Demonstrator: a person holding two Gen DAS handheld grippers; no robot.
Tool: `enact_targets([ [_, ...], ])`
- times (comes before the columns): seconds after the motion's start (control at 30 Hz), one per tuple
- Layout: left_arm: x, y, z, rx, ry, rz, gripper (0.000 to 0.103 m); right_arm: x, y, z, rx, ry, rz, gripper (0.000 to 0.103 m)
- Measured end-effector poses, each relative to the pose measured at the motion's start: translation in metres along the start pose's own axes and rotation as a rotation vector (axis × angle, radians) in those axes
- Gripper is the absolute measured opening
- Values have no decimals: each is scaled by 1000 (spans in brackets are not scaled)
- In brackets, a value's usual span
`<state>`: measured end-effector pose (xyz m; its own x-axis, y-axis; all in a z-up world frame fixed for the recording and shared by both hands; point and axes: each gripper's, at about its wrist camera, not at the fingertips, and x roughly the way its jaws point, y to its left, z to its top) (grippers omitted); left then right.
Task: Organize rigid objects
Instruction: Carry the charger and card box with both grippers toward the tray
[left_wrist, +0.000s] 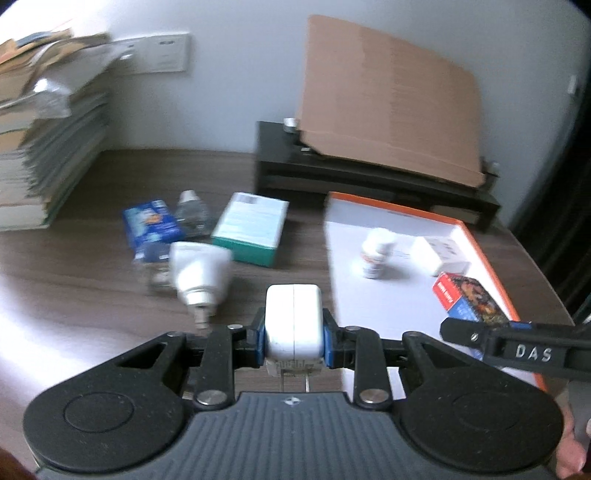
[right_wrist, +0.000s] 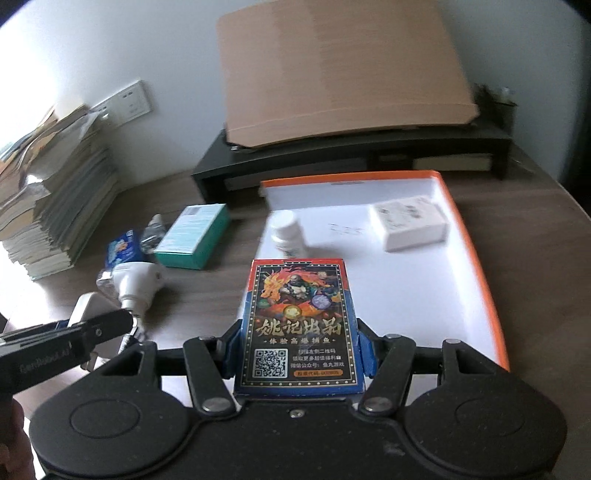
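The left gripper pinches a white charger between its blue pads, holding it above the desk just left of the near edge of the orange-rimmed white tray. The right gripper clamps a card box printed in red and blue, held over the near left part of the tray.

On the tray stand a white pill bottle in the middle and a white box to its right. On the desk left of the tray lie a white bulb, a green and white box, a blue packet and a small clear bottle, close together. A stack of books rises at the far left. A black stand at the back carries a leaning sheet of cardboard.
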<state>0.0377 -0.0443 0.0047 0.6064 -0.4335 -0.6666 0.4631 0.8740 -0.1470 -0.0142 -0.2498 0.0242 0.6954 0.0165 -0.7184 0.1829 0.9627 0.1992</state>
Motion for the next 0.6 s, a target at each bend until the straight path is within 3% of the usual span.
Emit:
enact_targets([
  [0.4,11,-47,-5,69,26,-90,29,-27,-37,-10,56,-25,-61,71],
  [0.6,14,-52,-6,67,31,-87,29,-29,-40,-11,54,-27,-66,71],
])
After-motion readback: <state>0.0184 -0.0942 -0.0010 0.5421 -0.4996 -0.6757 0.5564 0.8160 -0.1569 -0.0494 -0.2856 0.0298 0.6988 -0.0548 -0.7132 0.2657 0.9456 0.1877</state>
